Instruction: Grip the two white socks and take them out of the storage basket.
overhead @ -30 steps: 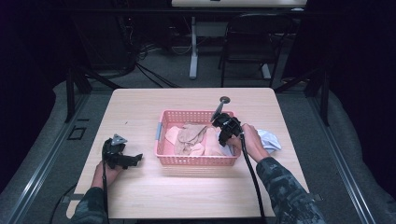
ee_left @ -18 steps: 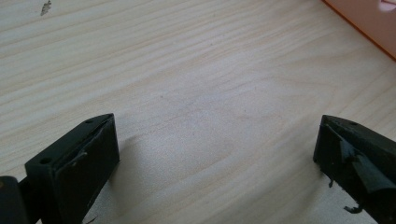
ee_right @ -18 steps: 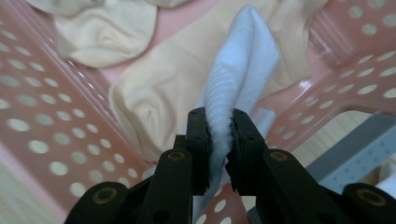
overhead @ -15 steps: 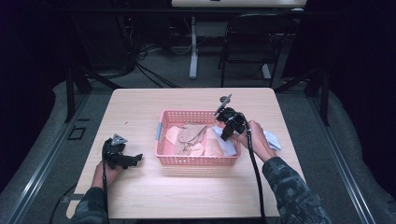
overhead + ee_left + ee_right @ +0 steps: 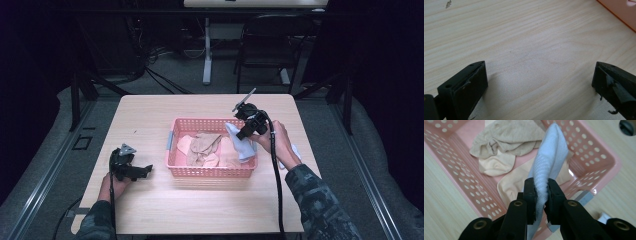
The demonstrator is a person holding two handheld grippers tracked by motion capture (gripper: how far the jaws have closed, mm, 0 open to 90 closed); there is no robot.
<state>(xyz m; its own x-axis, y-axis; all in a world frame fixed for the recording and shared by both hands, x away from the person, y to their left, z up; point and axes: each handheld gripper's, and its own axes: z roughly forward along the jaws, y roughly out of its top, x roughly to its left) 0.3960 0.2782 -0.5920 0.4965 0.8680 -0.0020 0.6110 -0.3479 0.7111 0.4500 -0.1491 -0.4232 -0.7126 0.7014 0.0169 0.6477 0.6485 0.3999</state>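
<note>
Hidden or cut off: the lower end of the white knitted sock point(image 5: 547, 162) runs down behind the jaws in the right gripper view; in the high view its far end point(image 5: 239, 141) drapes into the basket, where exactly it ends is hard to tell. A pale cloth point(image 5: 295, 152) on the table by the right hand is mostly covered by that hand; what it is cannot be made out.
Right gripper point(image 5: 541, 192): clenched on the white sock, both black jaws pressing a fold of it, raised over the right end of the basket.
Left gripper point(image 5: 539, 82): released, jaws wide apart with bare wood between them, resting low on the table well left of the basket point(image 5: 131, 167).
Basket: pink perforated plastic basket point(image 5: 454, 167), rectangular, at the middle of the light wooden table point(image 5: 150, 115).
In the basket: a beige crumpled sock point(image 5: 509, 137) on top, a cream sock point(image 5: 495, 163) beneath it, more cream fabric beside.
Around: a round dark hole point(image 5: 627, 126) in the tabletop beyond the basket's corner.
Sock's look: white, ribbed waffle knit, hanging folded lengthwise.
</note>
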